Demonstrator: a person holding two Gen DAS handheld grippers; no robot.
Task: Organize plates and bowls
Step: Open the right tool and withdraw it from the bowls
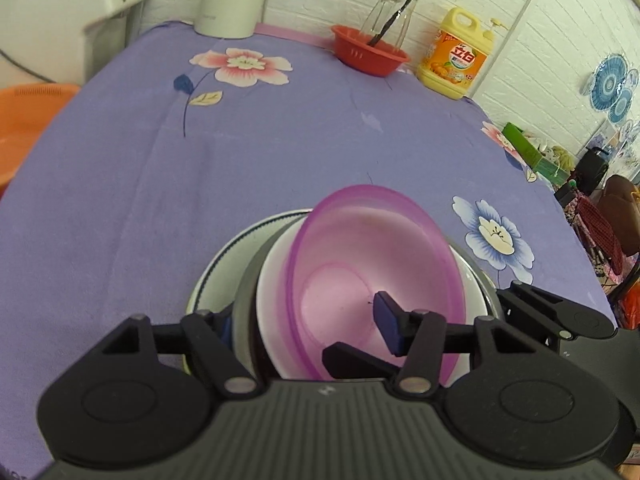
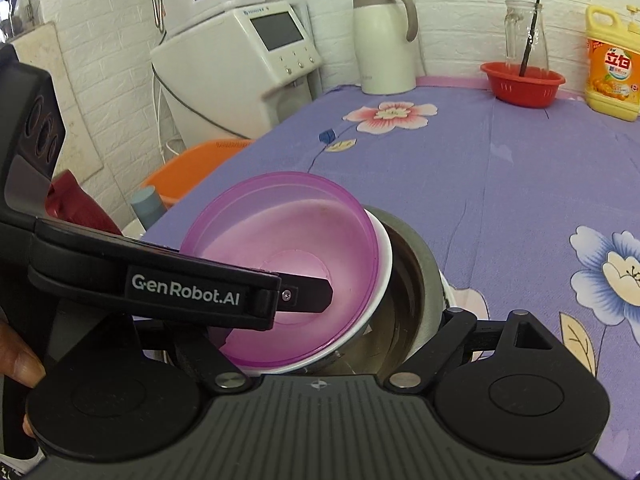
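So the stack's basically built: translucent purple plastic bowl nested in a white bowl, inside a steel bowl, over a blue-rimmed white plate. Left gripper clamps the nested rims between its jaws. Right gripper straddles the steel rim, can't tell if it's clenched. Just needs setting down on the purple floral tablecloth.

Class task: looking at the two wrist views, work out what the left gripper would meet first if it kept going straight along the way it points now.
Probably the purple bowl: the left gripper already straddles the nested stack's rim, one finger inside the bowl. Depth is uncertain.
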